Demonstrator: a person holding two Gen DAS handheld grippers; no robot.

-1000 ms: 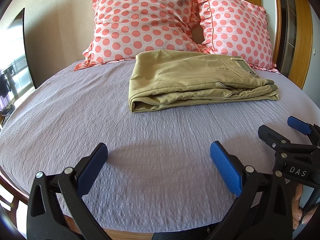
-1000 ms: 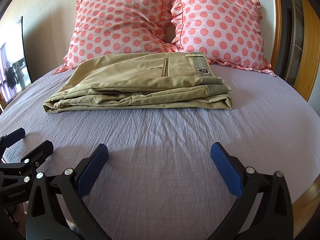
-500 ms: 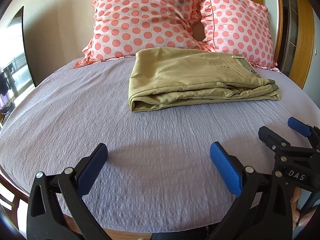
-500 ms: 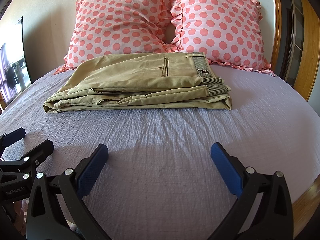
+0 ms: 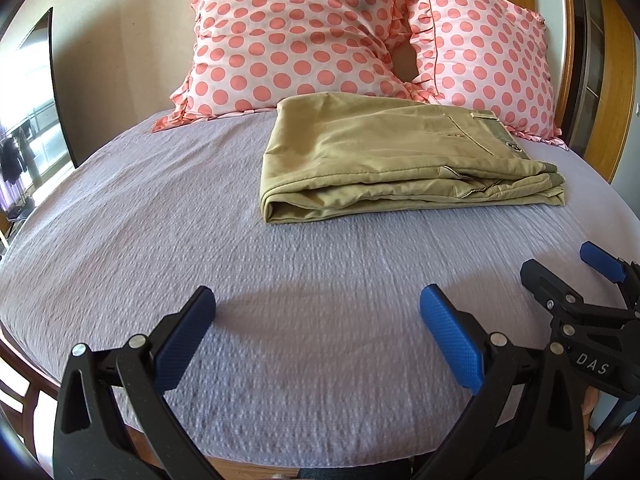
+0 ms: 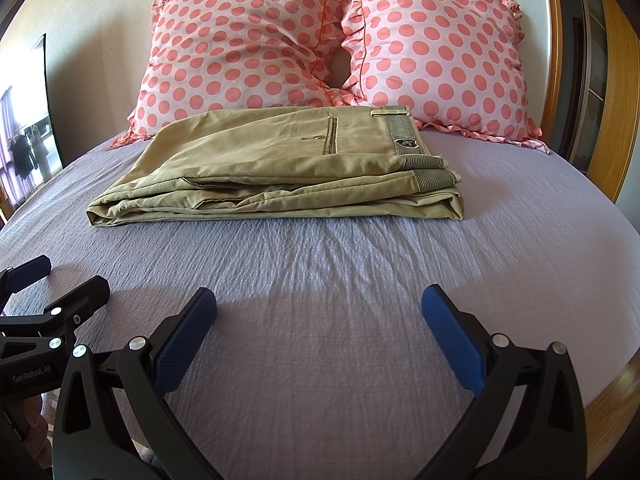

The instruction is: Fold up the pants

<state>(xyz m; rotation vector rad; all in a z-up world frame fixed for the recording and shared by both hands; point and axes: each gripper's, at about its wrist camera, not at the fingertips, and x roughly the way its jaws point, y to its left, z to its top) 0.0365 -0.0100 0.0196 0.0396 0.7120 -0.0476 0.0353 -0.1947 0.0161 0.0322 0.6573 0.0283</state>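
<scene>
I see the bed [image 5: 168, 216] under its lilac sheet, two polka-dot pillows [image 6: 248, 52] propped at its head. The khaki pants [image 6: 280, 168] lie folded in a flat stack just in front of the pillows, well ahead of both tongs. My left tongs [image 5: 316, 336] and right tongs [image 6: 320, 336] hover low over bare sheet, both spread wide and gripping nothing (their handles are cut off by the frame). The waistband label is too small to read.

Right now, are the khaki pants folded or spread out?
Folded: the khaki cotton pants lie in a compact stack of layers on the lilac bedsheet.
</scene>
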